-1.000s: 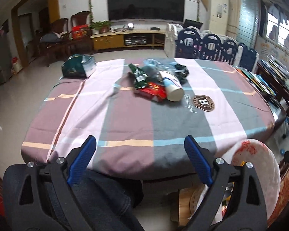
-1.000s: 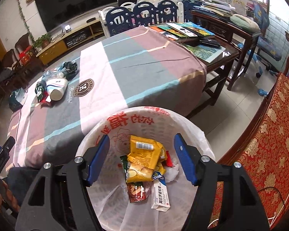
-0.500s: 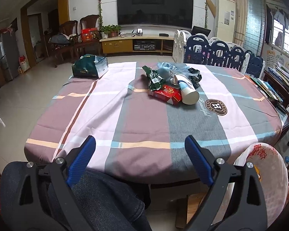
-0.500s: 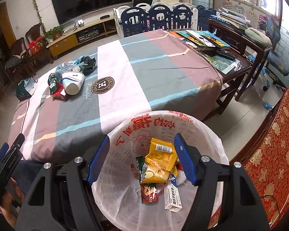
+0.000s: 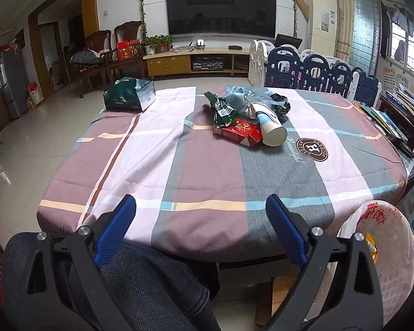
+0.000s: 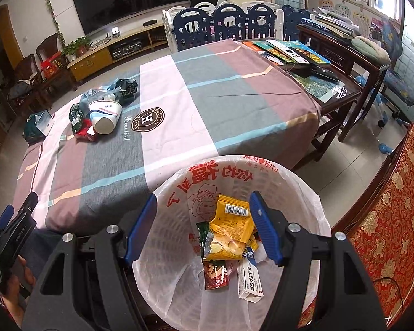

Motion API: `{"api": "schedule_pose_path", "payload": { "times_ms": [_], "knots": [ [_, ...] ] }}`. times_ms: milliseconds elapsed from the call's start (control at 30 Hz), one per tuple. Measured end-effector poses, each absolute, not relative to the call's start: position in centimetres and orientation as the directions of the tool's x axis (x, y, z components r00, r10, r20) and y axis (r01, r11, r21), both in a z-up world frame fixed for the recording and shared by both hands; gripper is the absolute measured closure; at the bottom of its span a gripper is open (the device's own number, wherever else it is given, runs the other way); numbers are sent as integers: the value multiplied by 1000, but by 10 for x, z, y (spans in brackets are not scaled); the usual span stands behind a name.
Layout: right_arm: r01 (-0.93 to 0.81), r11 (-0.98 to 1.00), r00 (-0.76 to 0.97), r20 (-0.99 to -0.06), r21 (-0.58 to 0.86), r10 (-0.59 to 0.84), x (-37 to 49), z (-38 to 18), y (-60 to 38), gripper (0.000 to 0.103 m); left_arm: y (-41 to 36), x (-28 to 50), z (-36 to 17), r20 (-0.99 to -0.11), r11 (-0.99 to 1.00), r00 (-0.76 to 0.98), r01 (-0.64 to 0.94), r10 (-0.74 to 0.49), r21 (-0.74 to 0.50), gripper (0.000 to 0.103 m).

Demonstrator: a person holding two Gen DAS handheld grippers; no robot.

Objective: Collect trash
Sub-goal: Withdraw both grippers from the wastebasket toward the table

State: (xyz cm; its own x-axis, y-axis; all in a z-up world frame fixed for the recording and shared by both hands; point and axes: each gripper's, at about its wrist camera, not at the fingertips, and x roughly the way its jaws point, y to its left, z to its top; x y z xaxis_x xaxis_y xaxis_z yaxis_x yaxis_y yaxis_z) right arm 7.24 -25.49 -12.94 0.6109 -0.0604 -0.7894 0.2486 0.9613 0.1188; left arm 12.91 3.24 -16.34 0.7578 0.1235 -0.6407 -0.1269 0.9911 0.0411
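Note:
A heap of trash lies far across the striped tablecloth (image 5: 196, 165): a white paper cup (image 5: 270, 129) on its side, a red packet (image 5: 240, 135), a green wrapper (image 5: 223, 110) and a clear plastic bag (image 5: 245, 96). The same cup (image 6: 106, 117) shows in the right wrist view. My left gripper (image 5: 201, 207) stands open and empty over the table's near edge, above a person's knee. My right gripper (image 6: 202, 201) hangs open and empty over the white bag-lined bin (image 6: 303, 193), which holds a yellow snack packet (image 6: 231, 220), a small white box (image 6: 249, 284) and other wrappers.
A green tissue box (image 5: 128, 96) sits at the table's far left corner. A side table with books (image 6: 295, 52) stands to the right of the table. A red patterned chair (image 6: 386, 220) is beside the bin. A playpen fence (image 5: 317, 74) lies behind the table.
Both views have tilted up a little, so the table and the room show more. The yellow packet has settled lower in the bin. Both grippers stay open.

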Motion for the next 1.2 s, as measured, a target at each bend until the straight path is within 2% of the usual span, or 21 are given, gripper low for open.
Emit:
{"api": "schedule_pose_path", "payload": {
  "times_ms": [500, 1200],
  "knots": [
    [228, 967, 610, -791, 114, -51, 73, -131, -245, 35, 42, 127, -163, -639, 988, 759, -155, 127, 13, 8],
    [208, 971, 634, -772, 120, -41, 66, -117, -237, 35, 42, 118, -159, -624, 988, 769, -150, 139, 36, 8]
  ]
}}
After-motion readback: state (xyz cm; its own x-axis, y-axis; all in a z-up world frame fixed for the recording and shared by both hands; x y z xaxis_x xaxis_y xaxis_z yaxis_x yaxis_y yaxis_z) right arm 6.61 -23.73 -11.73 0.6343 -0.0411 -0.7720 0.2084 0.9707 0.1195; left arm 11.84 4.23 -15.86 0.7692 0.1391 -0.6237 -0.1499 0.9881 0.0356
